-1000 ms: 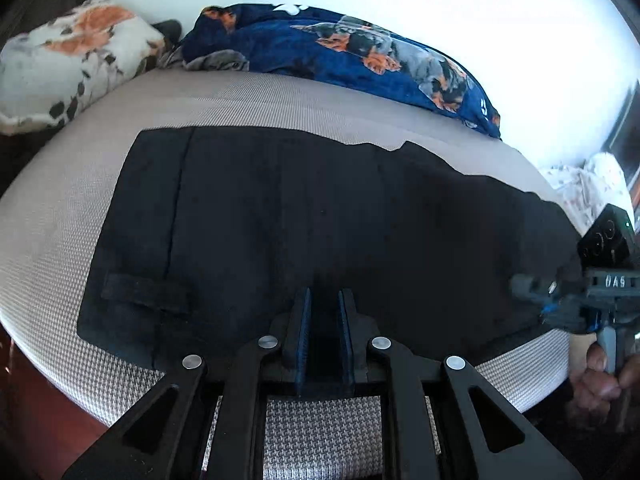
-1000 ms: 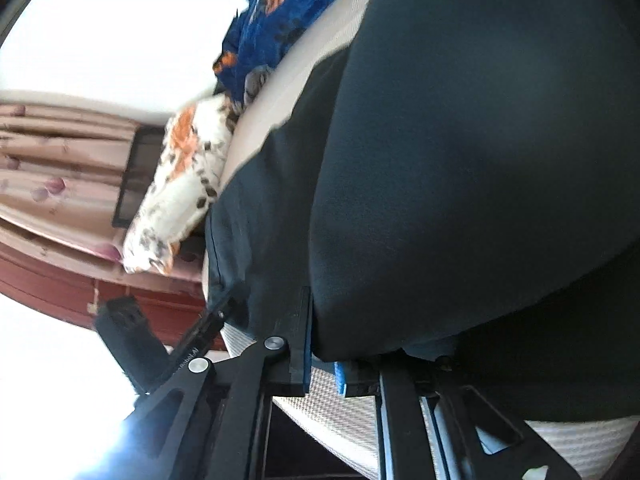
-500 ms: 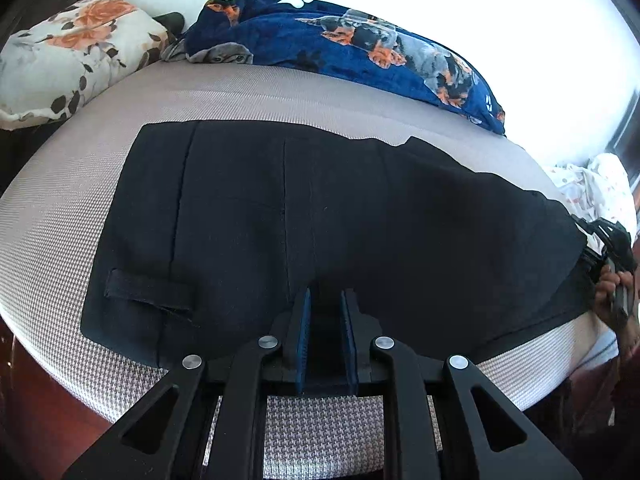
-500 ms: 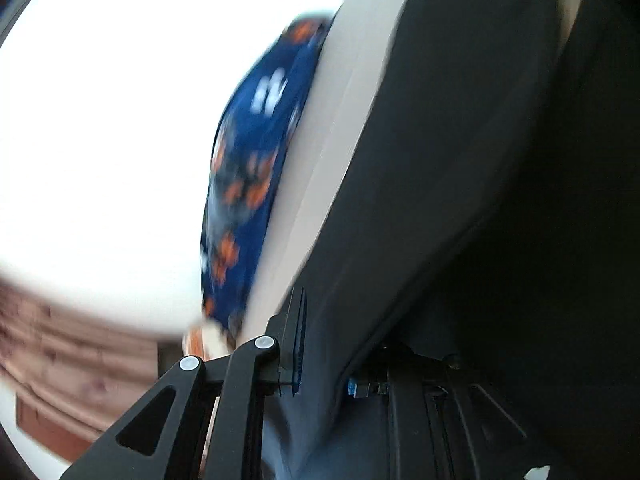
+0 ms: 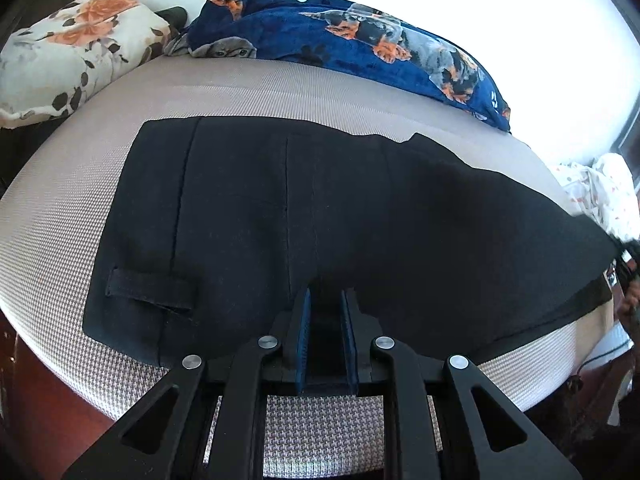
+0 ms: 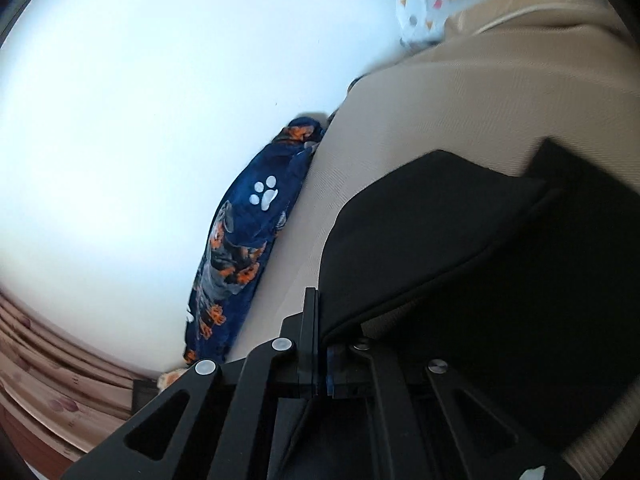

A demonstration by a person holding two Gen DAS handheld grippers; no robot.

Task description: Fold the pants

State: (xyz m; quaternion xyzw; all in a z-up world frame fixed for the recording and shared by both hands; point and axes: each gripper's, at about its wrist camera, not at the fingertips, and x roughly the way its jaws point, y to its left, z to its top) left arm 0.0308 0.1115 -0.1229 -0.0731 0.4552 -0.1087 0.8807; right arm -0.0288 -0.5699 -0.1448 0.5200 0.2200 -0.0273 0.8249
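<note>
Black pants (image 5: 320, 216) lie flat across a beige checked bed (image 5: 100, 168), waistband to the left. My left gripper (image 5: 326, 300) is shut on the pants' near edge at the middle. My right gripper (image 6: 322, 320) is shut on the leg end of the pants (image 6: 440, 240) and holds that end lifted, so the cloth bends over itself. In the left wrist view the right gripper shows only as a dark sliver at the far right edge (image 5: 628, 248), at the raised leg end.
A blue dog-print blanket (image 5: 360, 40) lies along the back of the bed by the white wall. A floral pillow (image 5: 68, 52) sits at the back left. A white patterned cloth (image 5: 600, 192) lies at the right. The bed's wooden edge (image 5: 48, 400) is near left.
My right gripper has lifted the leg end off the bed and turned, its view swinging from the pants to the wall. The left gripper stayed clamped on the near edge.
</note>
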